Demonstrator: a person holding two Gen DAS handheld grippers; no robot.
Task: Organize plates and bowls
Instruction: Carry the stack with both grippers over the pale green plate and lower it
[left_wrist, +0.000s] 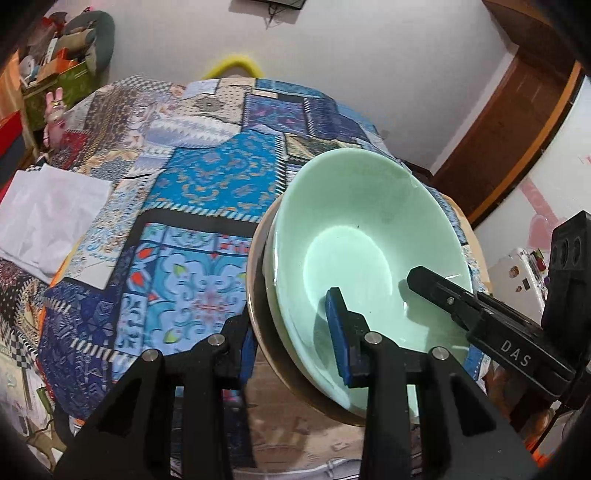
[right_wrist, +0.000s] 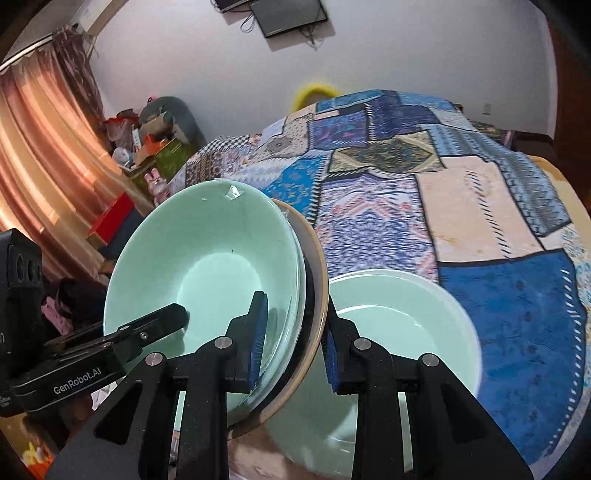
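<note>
A stack of a pale green bowl (left_wrist: 354, 229) nested on a tan-rimmed dark plate (left_wrist: 258, 295) is held tilted above the table. My left gripper (left_wrist: 291, 328) is shut on the stack's rim, one blue pad inside the bowl, one behind the plate. My right gripper (right_wrist: 295, 339) is shut on the opposite rim of the same stack (right_wrist: 207, 258); its finger also shows in the left wrist view (left_wrist: 480, 317). A second pale green bowl (right_wrist: 399, 332) sits on the table under the right gripper.
The table carries a blue patchwork cloth (left_wrist: 207, 177) that also shows in the right wrist view (right_wrist: 443, 184). White paper (left_wrist: 48, 218) lies at its left edge. Cluttered shelves (left_wrist: 55, 74) stand far left, curtains (right_wrist: 44, 166) hang left, and a wooden door (left_wrist: 517, 110) is at the right.
</note>
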